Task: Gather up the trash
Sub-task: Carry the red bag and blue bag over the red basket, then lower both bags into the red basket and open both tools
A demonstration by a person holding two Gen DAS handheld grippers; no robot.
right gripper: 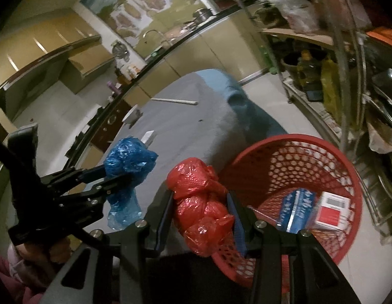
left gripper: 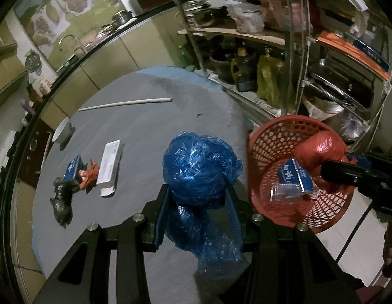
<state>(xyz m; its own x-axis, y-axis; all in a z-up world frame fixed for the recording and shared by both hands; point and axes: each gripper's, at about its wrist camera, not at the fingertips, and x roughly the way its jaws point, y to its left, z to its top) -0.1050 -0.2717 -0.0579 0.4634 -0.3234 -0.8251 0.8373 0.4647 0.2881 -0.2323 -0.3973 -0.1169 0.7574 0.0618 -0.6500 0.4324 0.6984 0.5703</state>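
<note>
My left gripper (left gripper: 198, 192) is shut on a crumpled blue plastic bag (left gripper: 199, 167), held above the grey table (left gripper: 150, 131) near its right edge. In the right wrist view the same blue bag (right gripper: 127, 162) sits in the left gripper (right gripper: 112, 177). My right gripper (right gripper: 202, 197) is shut on a crumpled red plastic bag (right gripper: 198, 192), held by the near rim of the red mesh basket (right gripper: 297, 157). The left wrist view shows the red bag (left gripper: 317, 152) over the basket (left gripper: 272, 139). A blue packet (right gripper: 297, 210) and a red-and-white box (right gripper: 333, 210) lie in the basket.
On the table lie a white carton (left gripper: 109, 167), a small blue packet (left gripper: 73, 169), an orange scrap (left gripper: 88, 174), a dark wad (left gripper: 61, 200), a white bowl (left gripper: 61, 129) and a pale stick (left gripper: 125, 103). A metal rack (left gripper: 310, 58) with pots and bottles stands behind the basket.
</note>
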